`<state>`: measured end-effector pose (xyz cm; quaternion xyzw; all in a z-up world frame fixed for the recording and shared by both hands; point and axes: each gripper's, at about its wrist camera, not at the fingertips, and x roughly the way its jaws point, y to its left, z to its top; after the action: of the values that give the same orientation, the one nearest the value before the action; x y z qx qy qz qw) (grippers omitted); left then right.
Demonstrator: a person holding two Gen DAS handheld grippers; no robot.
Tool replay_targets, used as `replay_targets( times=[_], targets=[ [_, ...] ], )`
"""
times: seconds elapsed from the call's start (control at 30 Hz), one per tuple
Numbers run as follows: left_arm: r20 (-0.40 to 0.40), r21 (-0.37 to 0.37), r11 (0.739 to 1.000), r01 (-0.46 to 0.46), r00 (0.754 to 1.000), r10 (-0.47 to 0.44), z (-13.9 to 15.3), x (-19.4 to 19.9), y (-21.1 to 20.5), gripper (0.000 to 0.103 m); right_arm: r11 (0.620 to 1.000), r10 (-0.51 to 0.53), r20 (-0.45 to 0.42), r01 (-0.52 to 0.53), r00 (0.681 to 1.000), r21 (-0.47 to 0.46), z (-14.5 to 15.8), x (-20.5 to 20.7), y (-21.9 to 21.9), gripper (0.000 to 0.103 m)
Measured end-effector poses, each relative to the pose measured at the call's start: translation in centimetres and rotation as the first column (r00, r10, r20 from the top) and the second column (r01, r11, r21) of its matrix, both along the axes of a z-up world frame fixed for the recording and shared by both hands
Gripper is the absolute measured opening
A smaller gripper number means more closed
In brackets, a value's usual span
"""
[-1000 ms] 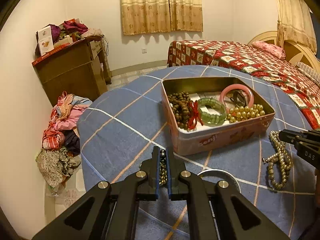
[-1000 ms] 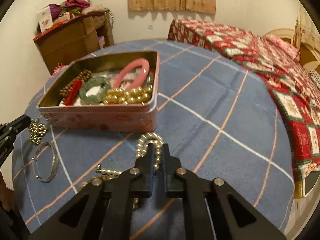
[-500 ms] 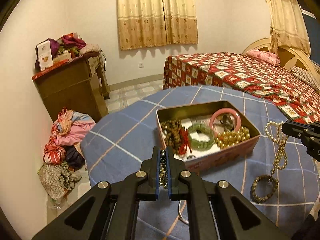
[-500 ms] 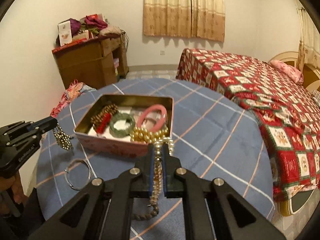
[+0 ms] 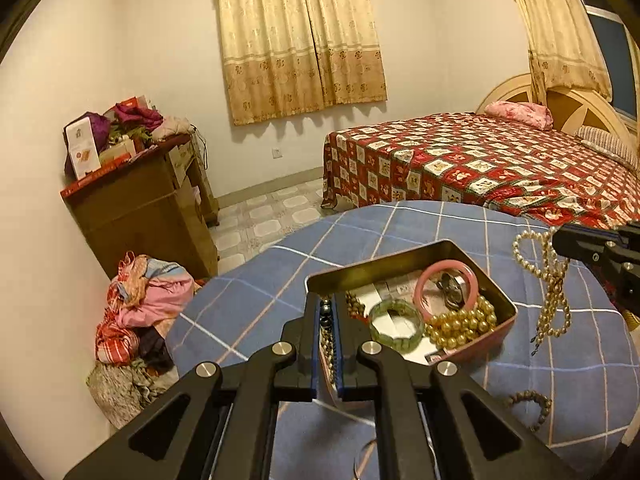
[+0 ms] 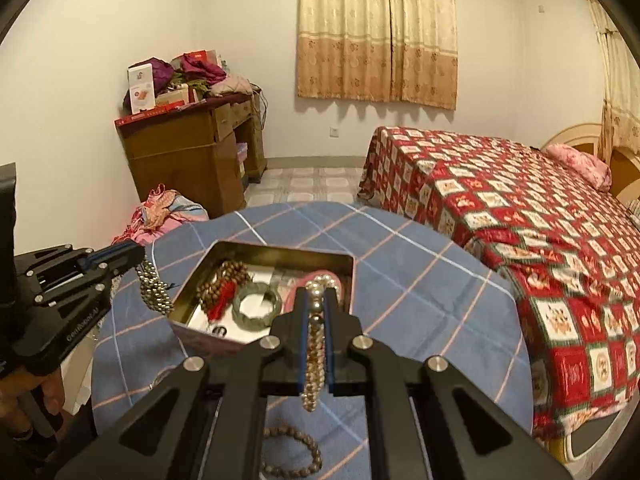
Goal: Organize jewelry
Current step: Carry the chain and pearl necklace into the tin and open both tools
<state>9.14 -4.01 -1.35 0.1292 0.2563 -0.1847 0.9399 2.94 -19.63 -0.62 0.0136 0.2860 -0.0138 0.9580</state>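
My left gripper point(image 5: 328, 309) is shut on a strand of dark metallic beads point(image 5: 327, 336), which the right wrist view shows hanging off its tip point(image 6: 154, 290) left of the tin. My right gripper point(image 6: 316, 297) is shut on a pearl necklace point(image 6: 314, 354). In the left wrist view that necklace point(image 5: 554, 280) dangles in loops to the right of the tin. The open pink tin point(image 5: 404, 255) stands on the blue checked tablecloth point(image 5: 276, 276). It holds a pink bangle point(image 5: 421, 284), a green bangle point(image 5: 396, 322), gold beads point(image 5: 460, 326) and brown beads with a red tassel point(image 6: 224, 280).
A brown bead bracelet point(image 6: 292, 454) lies on the cloth near the front edge. Behind the round table are a bed with a red patchwork cover point(image 5: 480, 160), a wooden cabinet point(image 5: 140, 208) piled with things, and a heap of clothes point(image 5: 140, 320) on the floor. A hand point(image 6: 52, 392) holds the left gripper.
Both grippers have risen, each lifting its strand off the table. The pearl necklace now hangs free beside the tin, and the bead strand dangles from the left gripper.
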Motion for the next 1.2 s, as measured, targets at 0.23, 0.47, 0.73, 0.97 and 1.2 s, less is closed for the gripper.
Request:
replay_targets(
  times=[0.23, 0.47, 0.73, 0.97, 1.2],
  targets=[
    [0.020, 0.028, 1.000, -0.013, 1.000, 0.013, 0.4, 1.9, -1.2, 0.004, 1.000, 0.006, 0.011, -0.006, 1.000, -0.017, 0.5, 2.0, 0.3, 0.008],
    [0.021, 0.042, 0.999, -0.028, 0.999, 0.028, 0.1, 3.3, -2.2, 0.004, 0.999, -0.002, -0.007, 0.002, 1.000, -0.039, -0.1, 4.2, 0.5, 0.008],
    [0.005, 0.057, 0.998, -0.037, 0.999, 0.037, -1.0, 4.7, -3.3, 0.005, 0.998, 0.005, -0.022, -0.006, 1.000, -0.056, -1.0, 6.0, 1.0, 0.008],
    [-0.008, 0.080, 0.996, -0.042, 0.999, 0.043, -2.1, 5.6, -3.9, 0.005, 0.997, 0.009, -0.039, -0.011, 0.999, -0.070, -1.7, 7.1, 1.3, 0.008],
    [-0.022, 0.097, 0.994, -0.046, 0.999, 0.048, -3.0, 6.4, -4.3, 0.005, 0.996, 0.001, -0.058, -0.006, 0.998, -0.085, -2.4, 8.1, 1.2, 0.008]
  ],
)
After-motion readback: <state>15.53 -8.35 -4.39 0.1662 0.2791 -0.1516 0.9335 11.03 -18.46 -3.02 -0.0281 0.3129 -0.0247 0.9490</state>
